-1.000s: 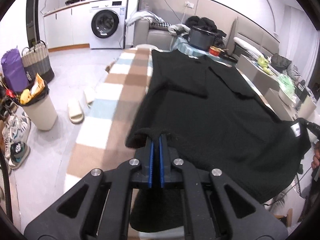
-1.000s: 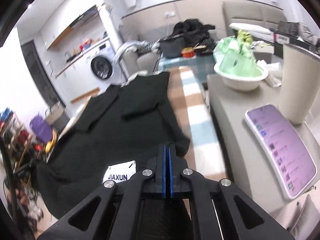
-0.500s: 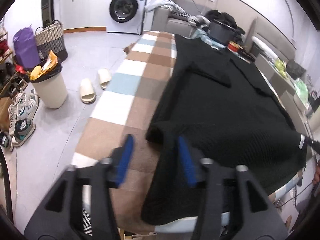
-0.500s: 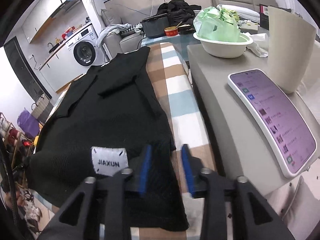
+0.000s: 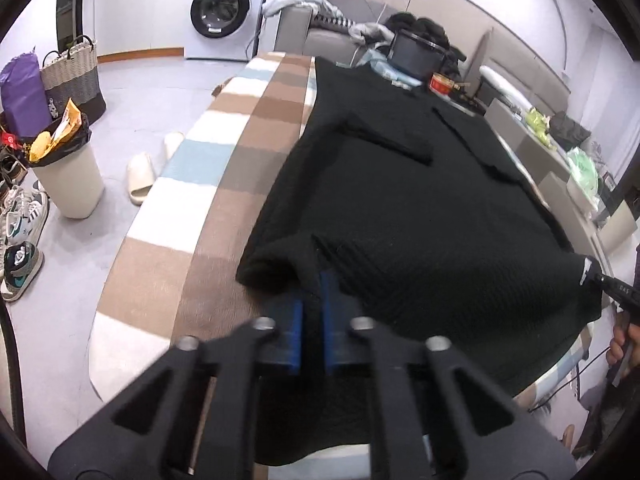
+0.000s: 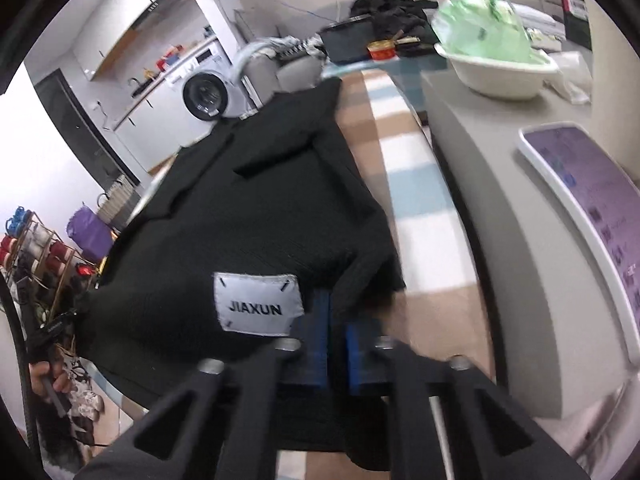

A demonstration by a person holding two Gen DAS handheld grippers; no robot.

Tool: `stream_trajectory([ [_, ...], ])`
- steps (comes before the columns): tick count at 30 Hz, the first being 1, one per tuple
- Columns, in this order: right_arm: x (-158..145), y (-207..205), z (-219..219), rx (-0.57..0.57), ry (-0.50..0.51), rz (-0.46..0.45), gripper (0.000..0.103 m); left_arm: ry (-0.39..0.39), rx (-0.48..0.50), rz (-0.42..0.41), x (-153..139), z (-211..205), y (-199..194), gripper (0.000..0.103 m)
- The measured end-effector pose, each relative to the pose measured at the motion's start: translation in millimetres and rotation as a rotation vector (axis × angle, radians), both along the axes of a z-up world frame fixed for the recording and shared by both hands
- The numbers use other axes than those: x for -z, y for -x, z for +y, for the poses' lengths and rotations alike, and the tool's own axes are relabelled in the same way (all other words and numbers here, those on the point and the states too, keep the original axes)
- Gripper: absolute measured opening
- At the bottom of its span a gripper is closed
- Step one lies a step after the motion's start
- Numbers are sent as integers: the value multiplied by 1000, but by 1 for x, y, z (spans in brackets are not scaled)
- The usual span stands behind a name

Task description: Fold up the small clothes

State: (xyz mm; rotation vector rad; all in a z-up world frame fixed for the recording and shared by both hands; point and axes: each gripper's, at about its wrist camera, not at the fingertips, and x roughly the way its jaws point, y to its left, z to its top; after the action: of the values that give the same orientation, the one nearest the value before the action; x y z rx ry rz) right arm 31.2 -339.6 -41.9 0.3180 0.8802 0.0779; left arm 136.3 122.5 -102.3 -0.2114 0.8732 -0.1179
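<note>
A: Black knit, one piece: a ribbed sweater [image 5: 400, 208] spread flat along the checked blanket [image 5: 224, 184], its near hem draped over the table end.

B: And the grippers?

A: Two. The left gripper [image 5: 312, 308] has its blue pads nearly together with a fold of the near-left hem between them. The right gripper [image 6: 334, 332] pinches the near-right hem the same way, just beside one white woven label [image 6: 258, 304] reading JIAXUN.

B: Shapes further up?

A: Two sleeves folded in across the body, making flat angled bands. The blanket is soft, in brown, white and pale blue squares.

B: Room at the edges?

A: A broad strip of blanket lies bare on the left; on the right a narrower strip, then a grey counter [image 6: 500, 208] just beside, carrying one phone [image 6: 588, 200] and one white bowl [image 6: 496, 76]. Far off, one washing machine [image 5: 224, 12].
</note>
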Motion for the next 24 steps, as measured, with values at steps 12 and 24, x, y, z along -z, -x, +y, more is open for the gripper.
stream_trajectory([
  [12,-60,-28,14,39,81,-191,5,13,18,-154,-53,-3,-33,3],
  [24,-26,-148,13,166,199,-21,21,-15,-64,-3,-17,-7,-170,8],
])
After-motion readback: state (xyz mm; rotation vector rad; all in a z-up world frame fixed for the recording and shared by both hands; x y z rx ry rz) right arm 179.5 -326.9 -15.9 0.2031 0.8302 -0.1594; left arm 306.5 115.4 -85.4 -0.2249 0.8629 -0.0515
